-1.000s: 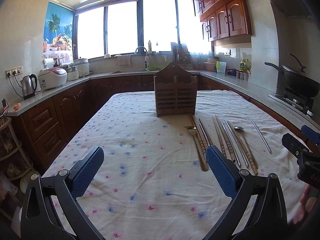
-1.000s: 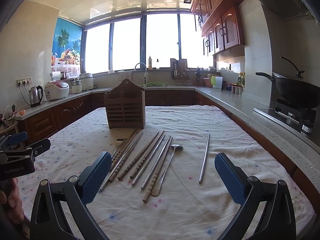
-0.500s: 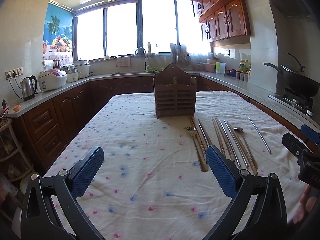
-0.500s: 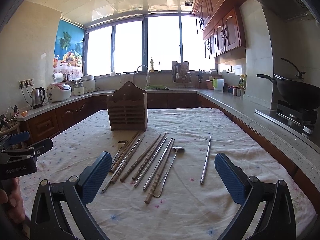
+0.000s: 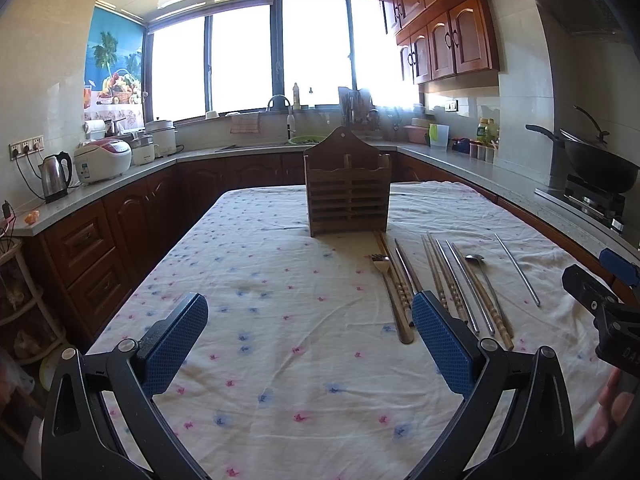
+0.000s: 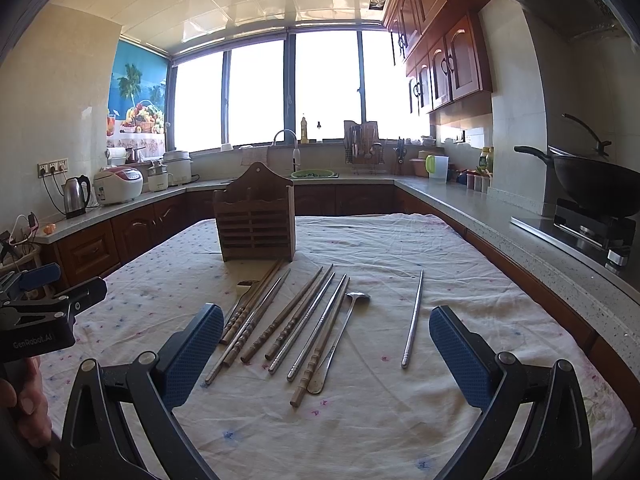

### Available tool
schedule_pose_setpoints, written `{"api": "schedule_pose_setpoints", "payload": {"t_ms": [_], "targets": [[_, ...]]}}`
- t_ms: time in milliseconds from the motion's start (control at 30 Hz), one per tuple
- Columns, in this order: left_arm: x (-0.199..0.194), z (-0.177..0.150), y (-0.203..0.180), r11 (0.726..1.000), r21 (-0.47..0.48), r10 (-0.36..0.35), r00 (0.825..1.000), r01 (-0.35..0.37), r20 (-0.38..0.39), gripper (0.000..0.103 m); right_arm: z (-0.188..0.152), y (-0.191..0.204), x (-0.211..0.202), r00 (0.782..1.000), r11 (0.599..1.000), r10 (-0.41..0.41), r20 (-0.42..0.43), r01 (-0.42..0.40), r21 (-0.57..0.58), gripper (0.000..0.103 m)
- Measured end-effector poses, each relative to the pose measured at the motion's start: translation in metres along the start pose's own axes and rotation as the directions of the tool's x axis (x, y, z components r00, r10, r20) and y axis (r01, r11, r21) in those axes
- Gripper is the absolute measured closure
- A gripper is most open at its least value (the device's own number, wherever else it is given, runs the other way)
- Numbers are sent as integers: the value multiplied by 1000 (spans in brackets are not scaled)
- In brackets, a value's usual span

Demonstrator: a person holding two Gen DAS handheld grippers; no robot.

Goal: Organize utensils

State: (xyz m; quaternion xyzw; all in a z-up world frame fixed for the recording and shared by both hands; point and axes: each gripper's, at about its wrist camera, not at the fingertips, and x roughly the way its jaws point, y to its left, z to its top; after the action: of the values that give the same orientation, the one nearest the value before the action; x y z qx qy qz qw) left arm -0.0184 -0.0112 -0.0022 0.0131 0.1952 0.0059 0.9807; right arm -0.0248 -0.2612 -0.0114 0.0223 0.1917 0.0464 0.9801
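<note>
A slatted wooden utensil holder (image 5: 347, 190) (image 6: 256, 220) stands upright on the cloth-covered table (image 5: 260, 280). In front of it lie several wooden and metal chopsticks (image 6: 280, 320), a fork (image 5: 382, 268) (image 6: 246, 290), a metal spoon (image 6: 352, 304) (image 5: 478, 266) and one lone metal chopstick (image 6: 414, 318) (image 5: 518, 270) off to the right. My left gripper (image 5: 310, 332) hovers open over bare cloth, left of the utensils. My right gripper (image 6: 326, 344) is open, with the near ends of the utensils between its fingers' span. Neither holds anything.
Wooden kitchen counters (image 6: 500, 220) ring the table on three sides. A black wok (image 6: 592, 184) sits on a stove at right. A kettle (image 5: 54, 176) and a rice cooker (image 5: 102, 160) stand on the left counter. A hand (image 6: 24, 396) grips the other gripper's handle.
Both grippers have stayed open. The right wrist view has tilted slightly upward, so the utensils sit lower in frame. The left view has barely shifted.
</note>
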Motion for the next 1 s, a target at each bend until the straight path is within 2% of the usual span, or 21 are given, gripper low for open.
{"api": "schedule_pose_setpoints", "payload": {"t_ms": [633,1000], "targets": [[6,1,-2,1000,5,-11,1000,11,-14,0,3,0,1,1000,1000,5,-11,-5,8,0],[21,2,4,999,-26,-40,997,38,-72,0,4,-3,8,999,1000,3,-39,-3,21,0]]}}
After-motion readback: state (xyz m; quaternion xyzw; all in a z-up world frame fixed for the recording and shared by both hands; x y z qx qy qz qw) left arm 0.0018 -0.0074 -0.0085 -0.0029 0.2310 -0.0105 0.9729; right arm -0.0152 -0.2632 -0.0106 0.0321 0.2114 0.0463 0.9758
